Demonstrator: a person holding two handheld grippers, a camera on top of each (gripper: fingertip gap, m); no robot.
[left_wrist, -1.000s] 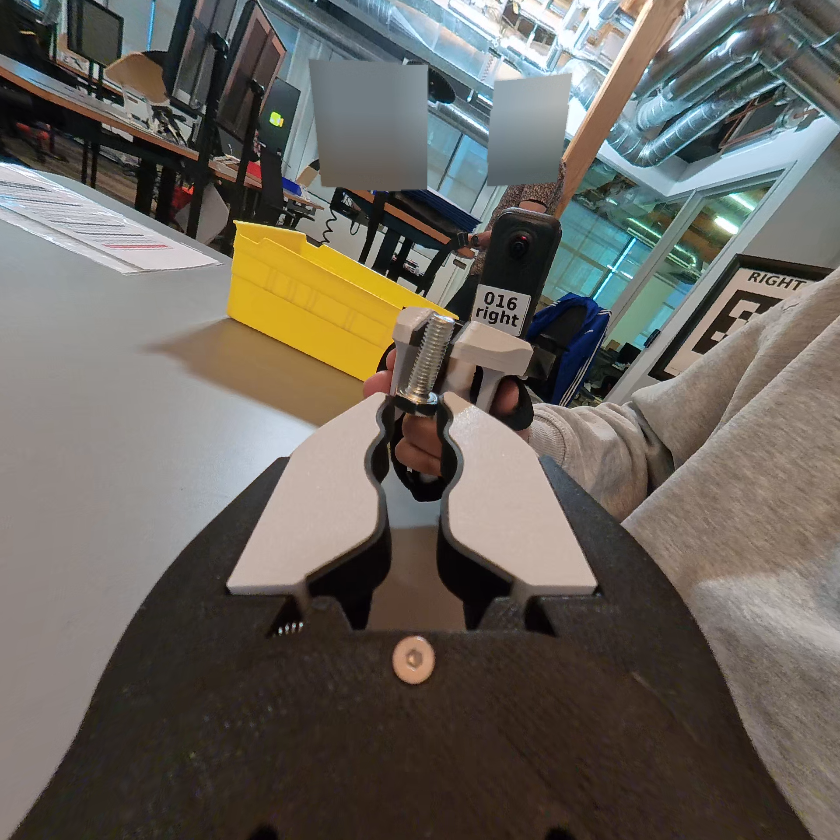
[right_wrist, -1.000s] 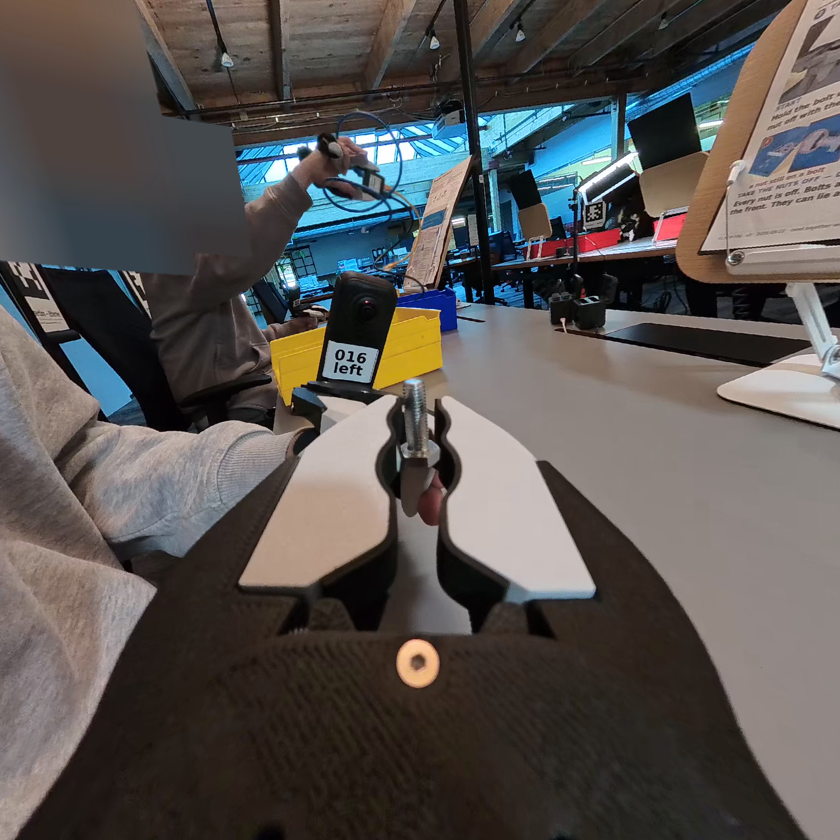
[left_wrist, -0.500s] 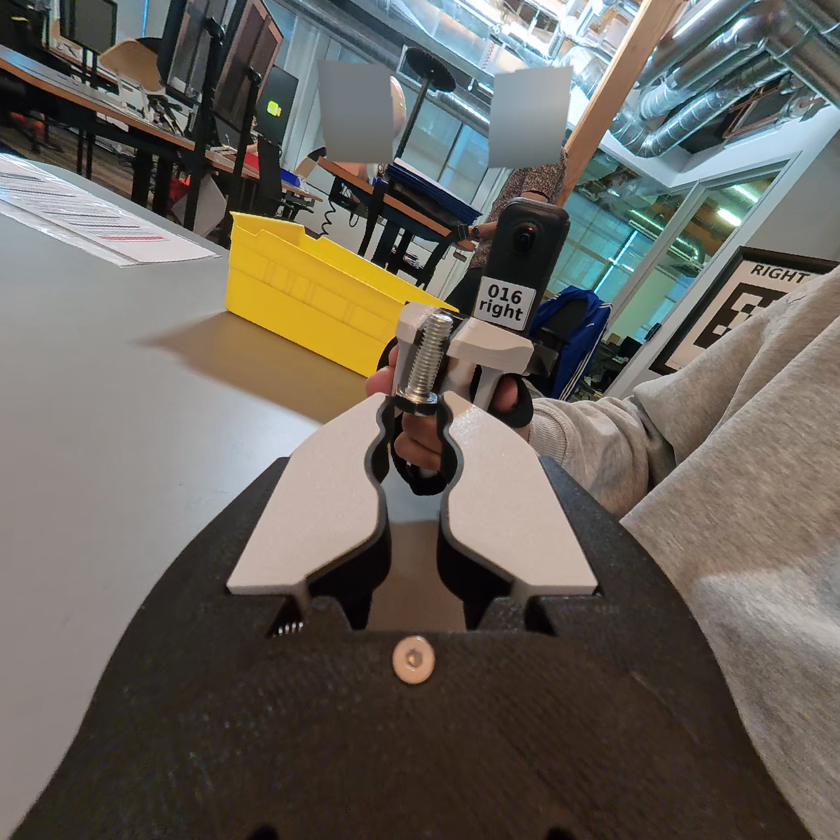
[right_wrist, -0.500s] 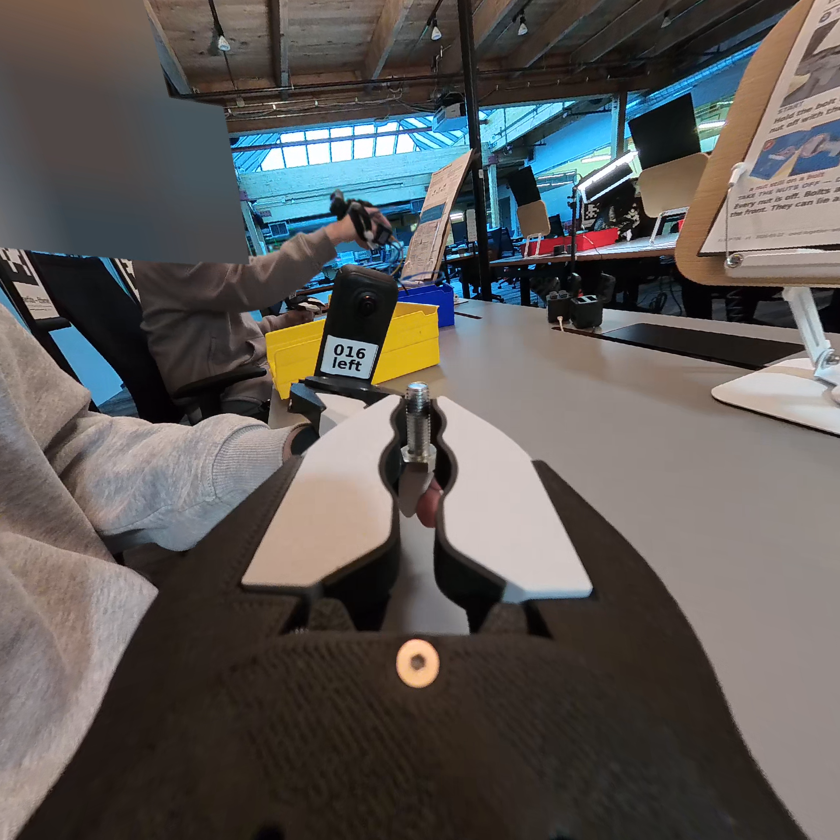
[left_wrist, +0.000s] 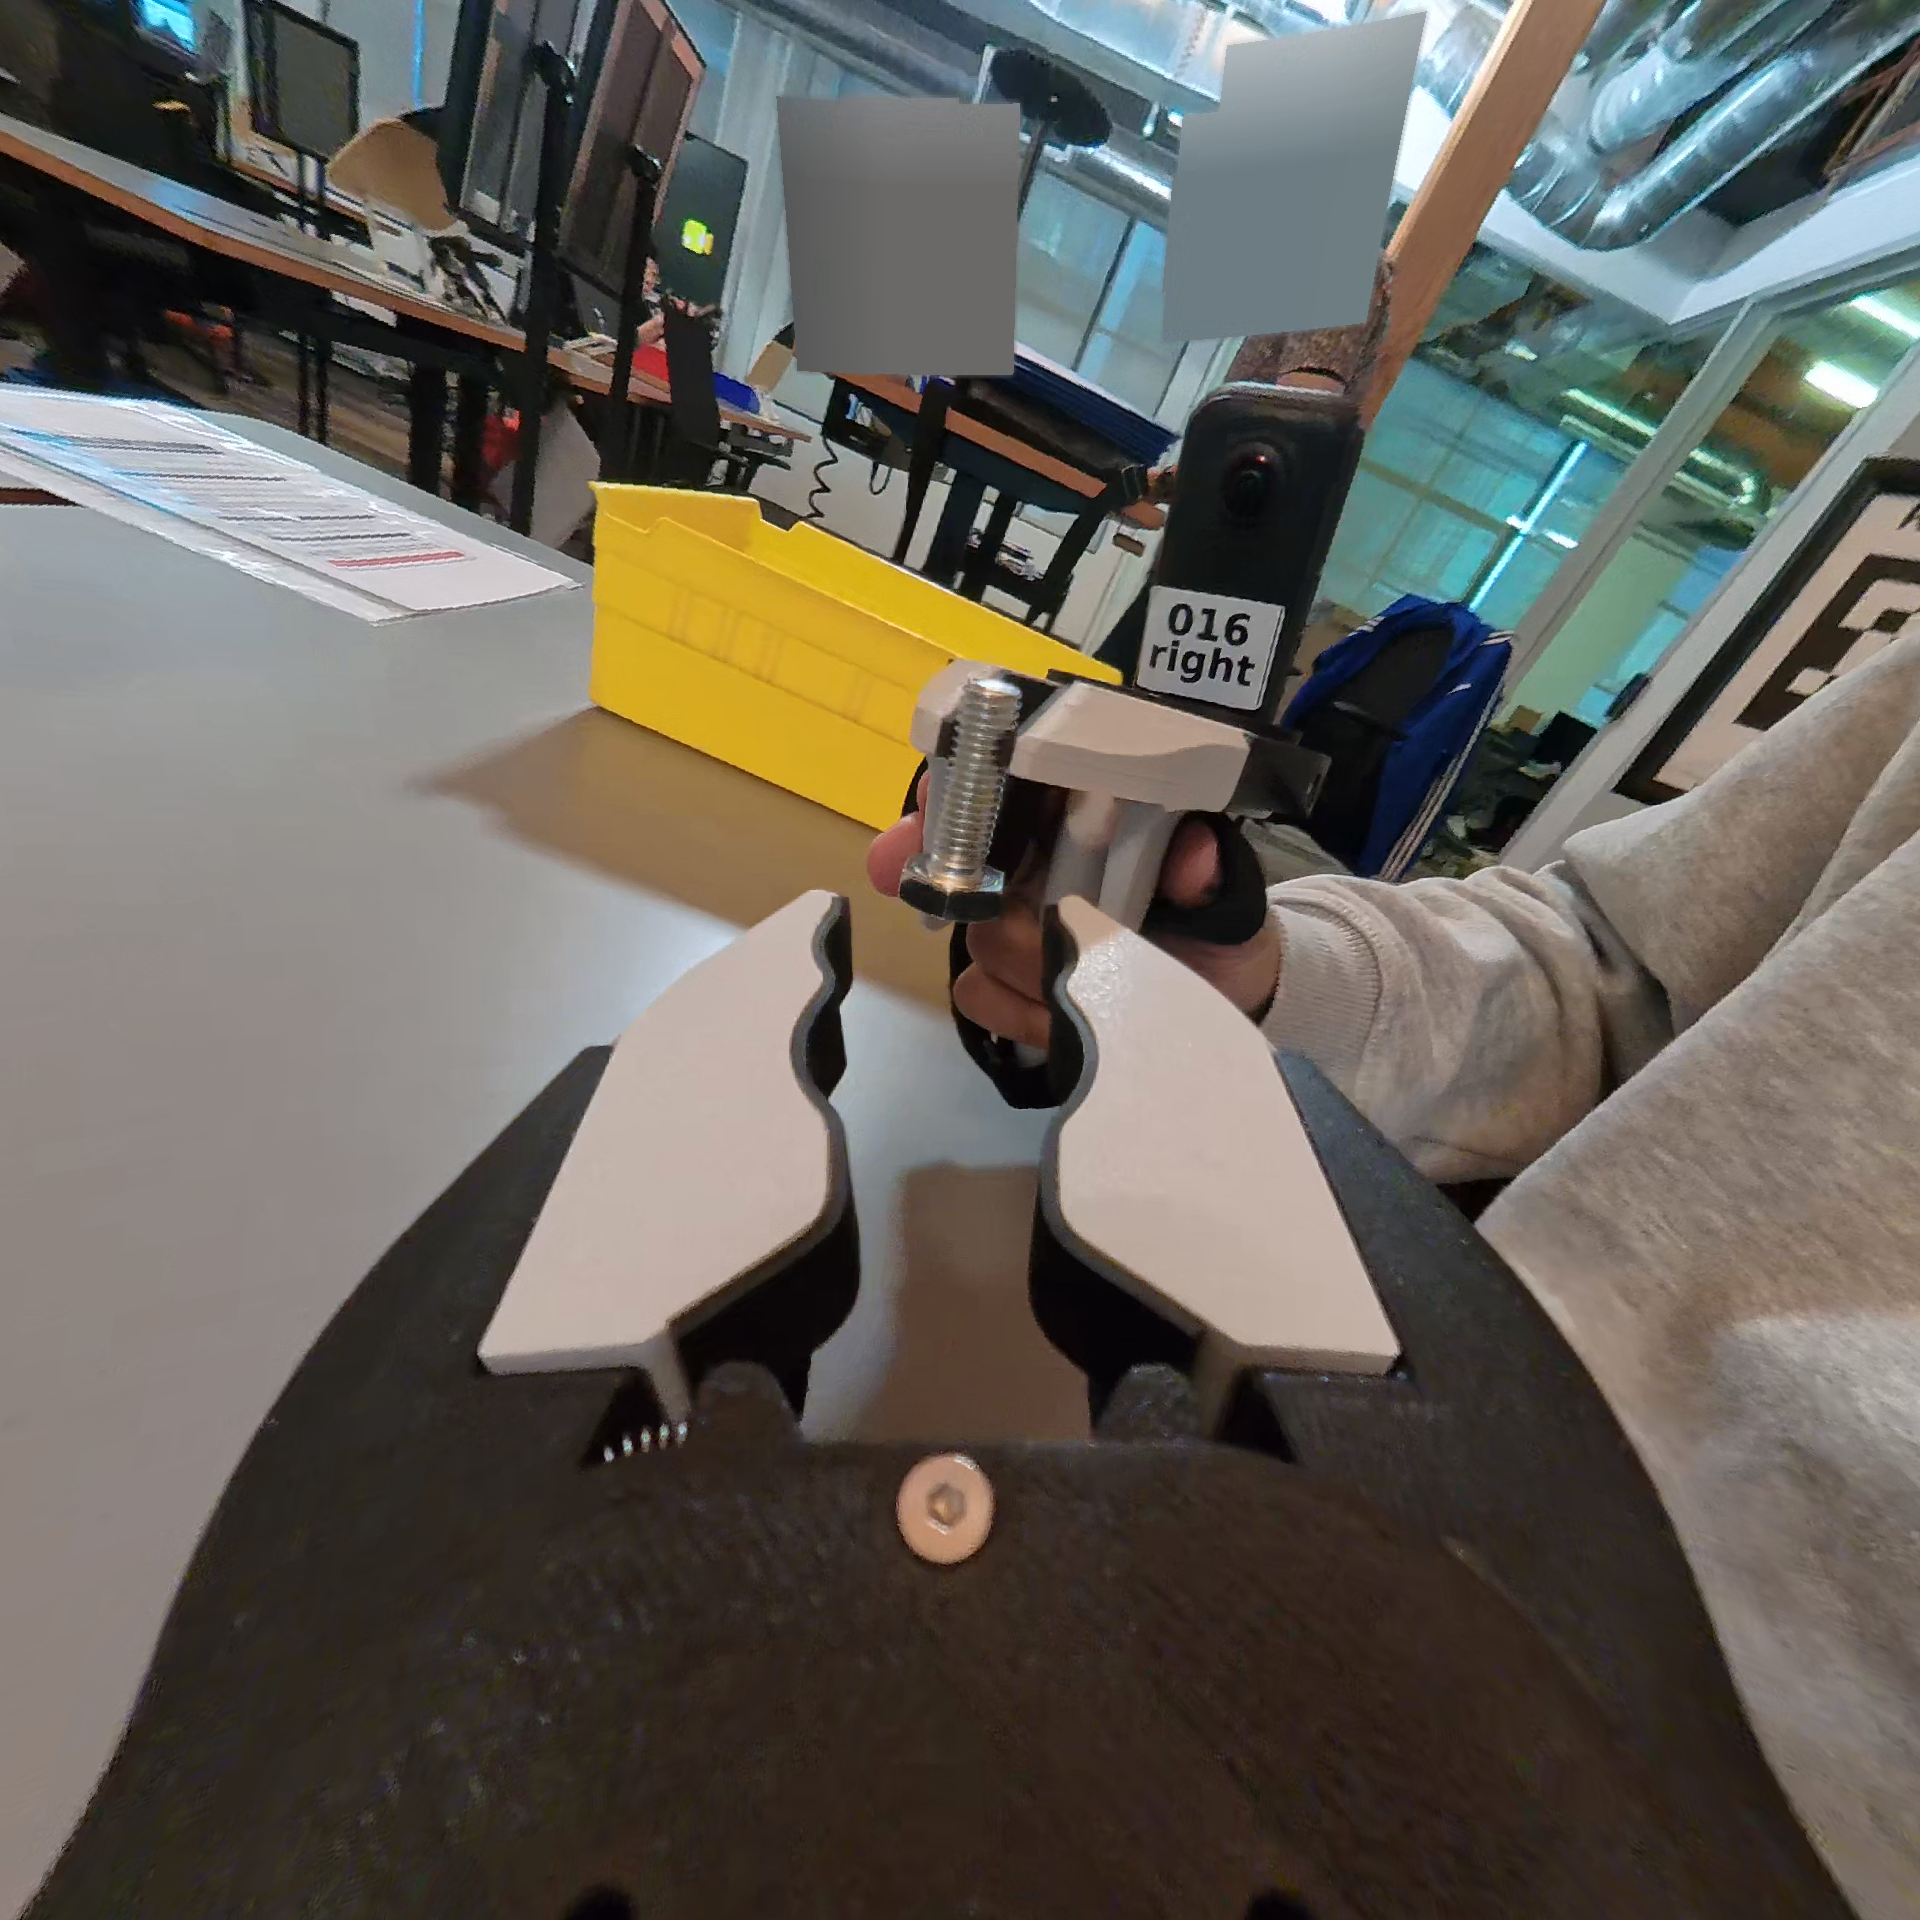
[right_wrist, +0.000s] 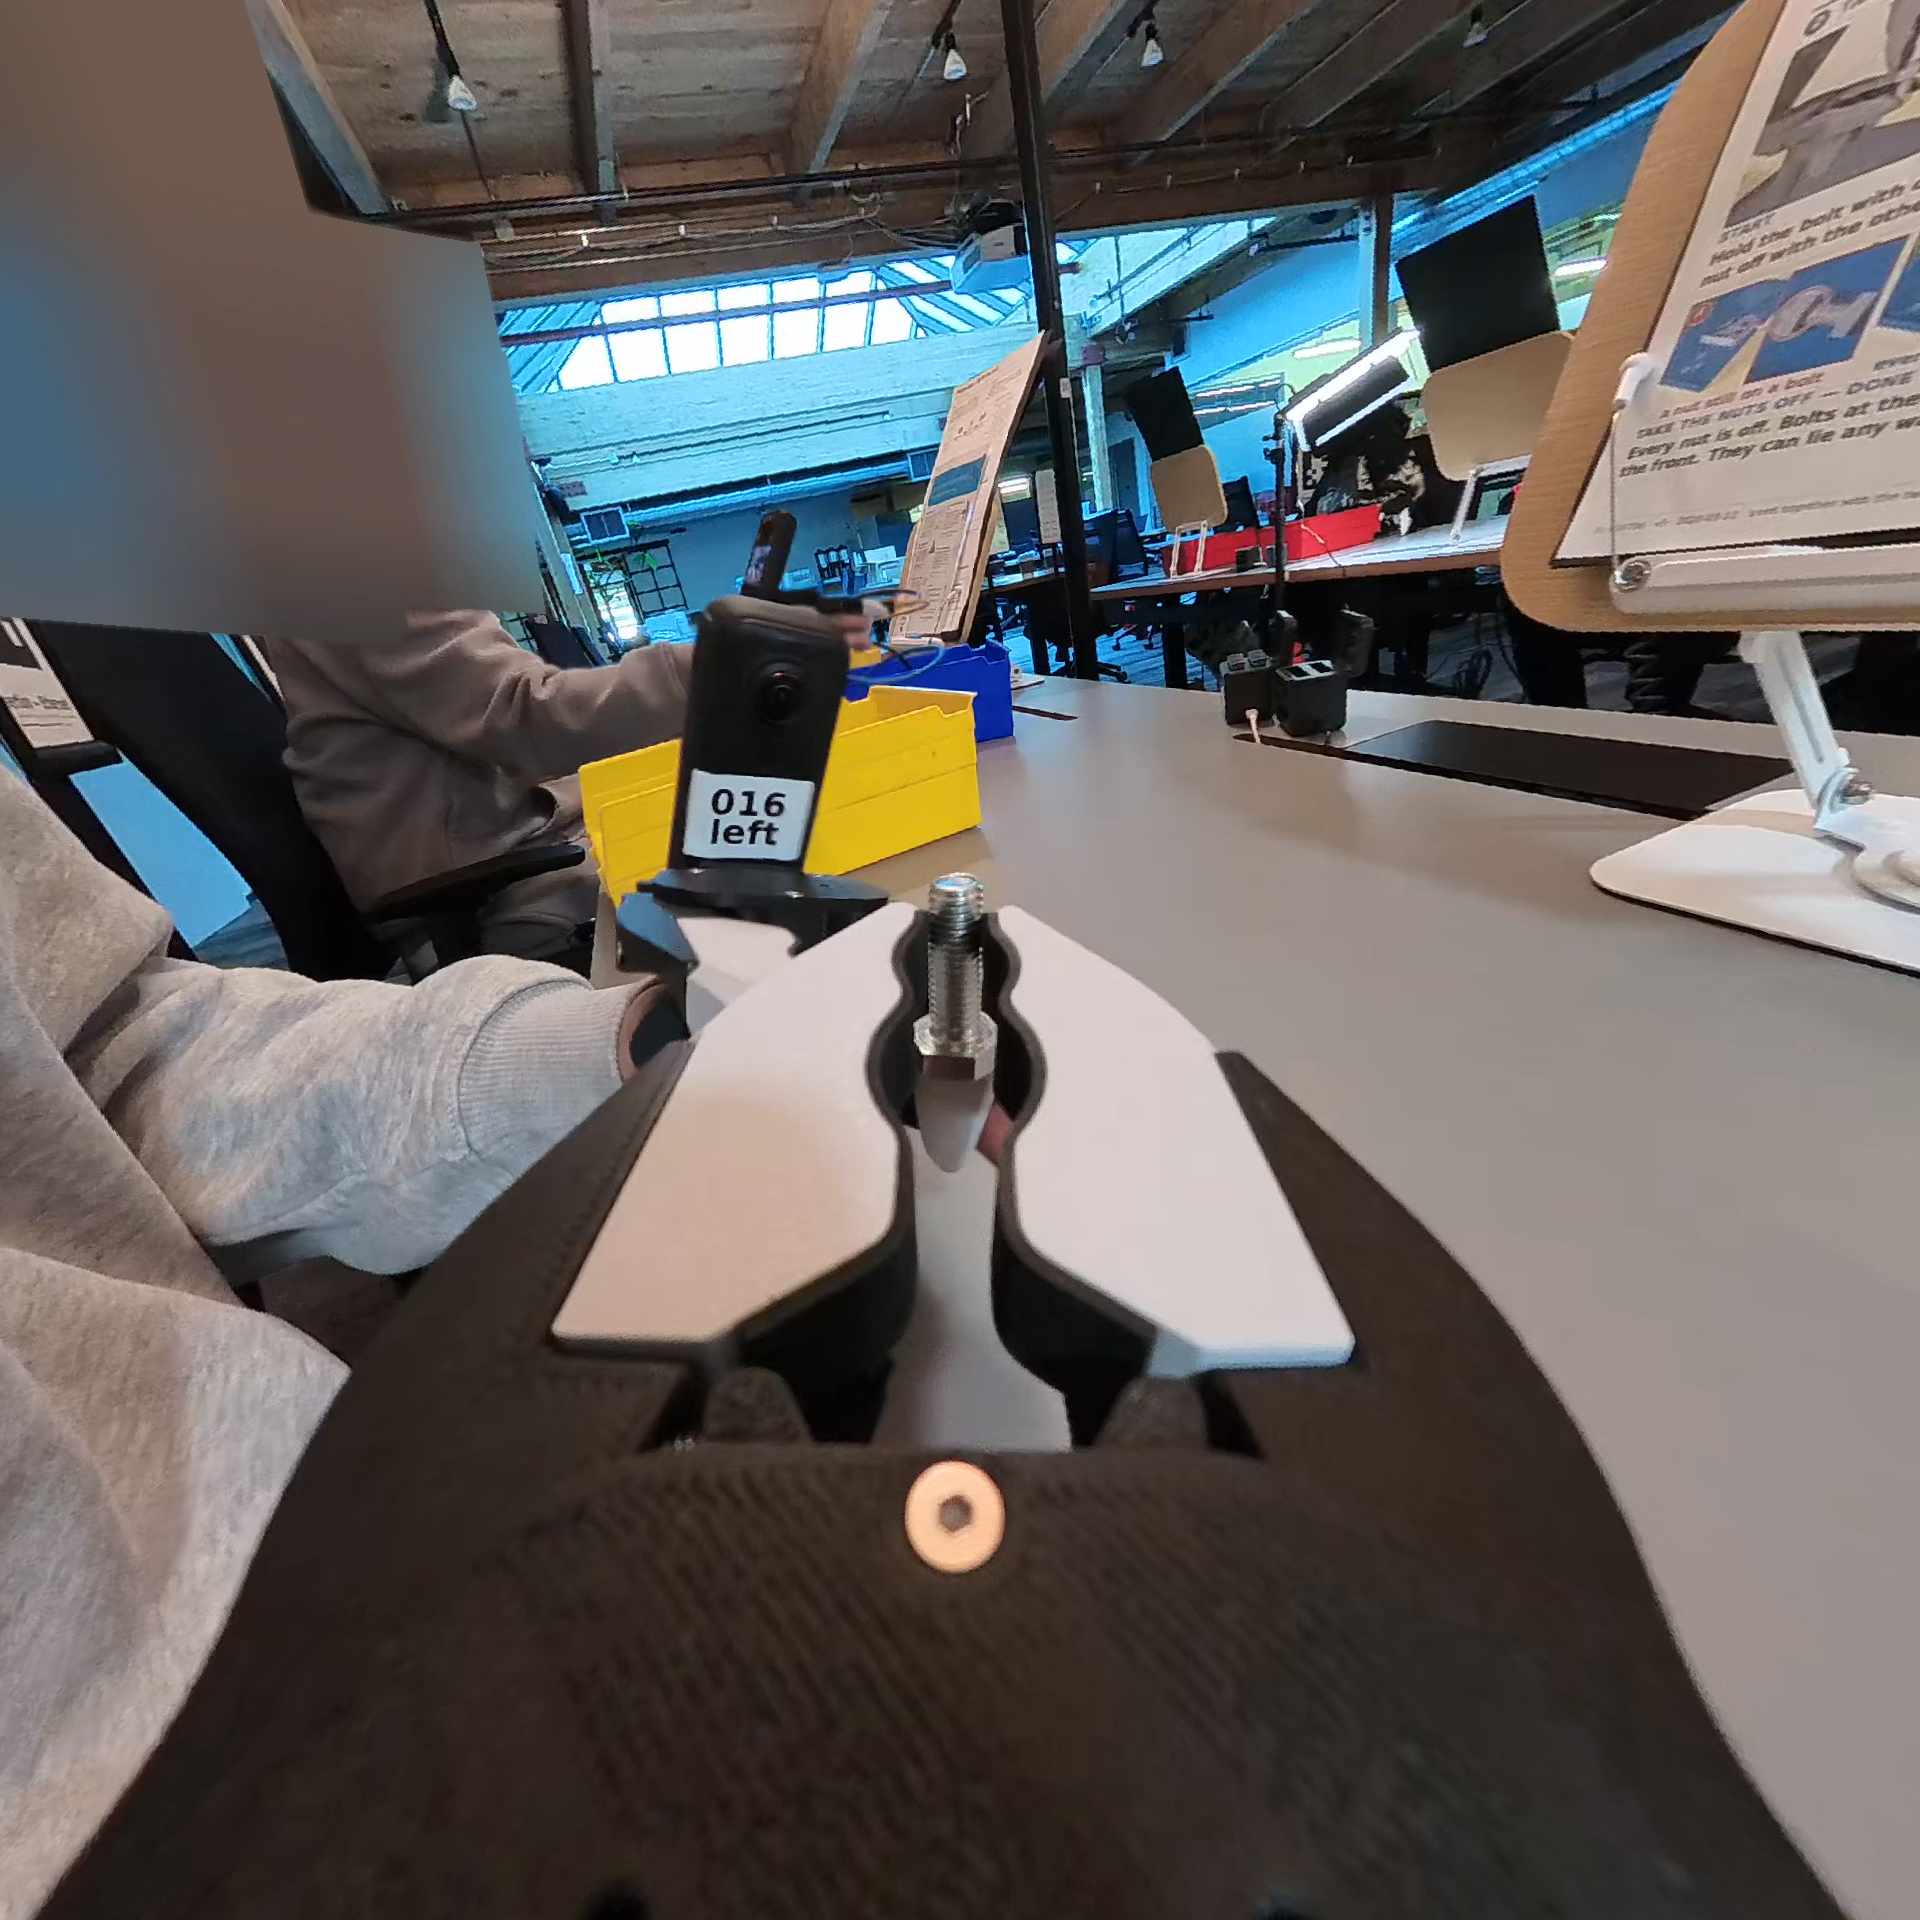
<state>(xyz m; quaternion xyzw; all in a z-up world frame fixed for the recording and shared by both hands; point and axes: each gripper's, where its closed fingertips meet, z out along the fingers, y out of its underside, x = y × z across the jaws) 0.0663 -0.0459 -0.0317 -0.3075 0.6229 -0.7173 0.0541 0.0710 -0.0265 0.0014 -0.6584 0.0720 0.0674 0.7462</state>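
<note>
A silver threaded bolt (left_wrist: 966, 790) stands upright in the air above the grey table (left_wrist: 260, 935), with a hex piece (left_wrist: 951, 896) at its lower end. My right gripper (right_wrist: 958, 920) is shut on the bolt's (right_wrist: 956, 961) threaded shaft. It also shows in the left wrist view (left_wrist: 982, 717), gripping the bolt's top. My left gripper (left_wrist: 951, 914) is open, with its jaws either side of the hex piece and not touching it. One of its fingertips (right_wrist: 951, 1122) shows just below the hex piece in the right wrist view.
A yellow bin (left_wrist: 769, 644) stands on the table behind the grippers, with a blue bin (right_wrist: 961, 675) beyond it. A printed sheet (left_wrist: 260, 499) lies far left. A board on a white stand (right_wrist: 1766, 862) and a black mat (right_wrist: 1558, 758) are at right. A person in grey (right_wrist: 436, 748) sits nearby. The grippers are tip to tip, or close to it.
My left gripper has opened and let go of the hex piece on the bolt. My right gripper still holds the bolt by its thread.
</note>
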